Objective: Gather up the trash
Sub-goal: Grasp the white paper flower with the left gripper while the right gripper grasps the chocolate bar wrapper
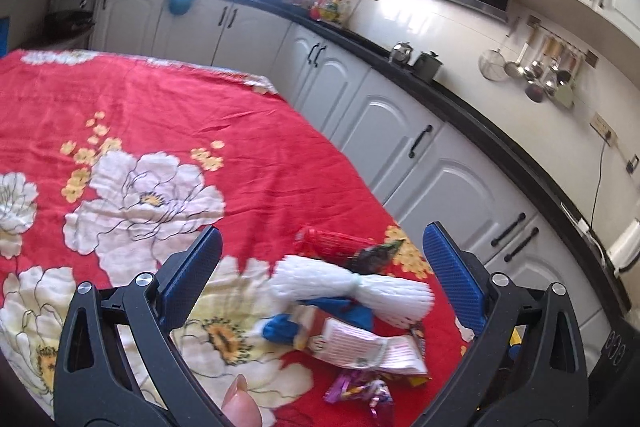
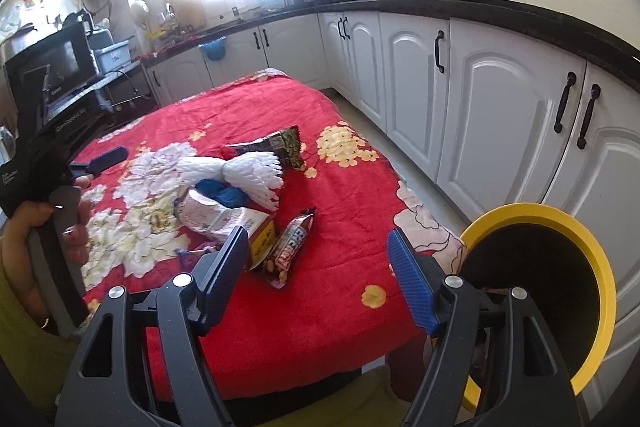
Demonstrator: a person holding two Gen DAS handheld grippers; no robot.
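Trash is piled near the right edge of the red floral cloth (image 2: 320, 307) on the counter; nothing has been collected yet, judging by how it lies. Left to right in the right wrist view: a hand (image 2: 76, 223) is seen gripping the left tool (image 2: 108, 155) low over the cloth, well apart from the pile as seen from there (only one blue finger shows in this view). In its own view the left tool (image 1: 320, 275) is spread wide, nothing between the fingers, with the white foam net (image 1: 352, 287) and blue scrap (image 1: 280, 331) framed below it. Next, the pale printed packet (image 2: 216, 217), the foam net (image 2: 240, 171) draped over it, a dark wrapper (image 2: 286, 143) behind, then the candy wrapper (image 2: 290, 247) lying nearest the right tool (image 2: 316, 267), which is also held apart and empty, hovering short of the pile. Far right, the yellow-rimmed bin (image 2: 600, 267) stands beside the counter, below cloth level. Risks, as judged: items overlap, so one pinch could drag a neighbour off the edge; the cloth is loose and wrinkled and could be caught with a thin wrapper; foam net is springy and may slip out; a release over the counter edge could miss the bin mouth. Both tools are pitched forward and down toward the pile.
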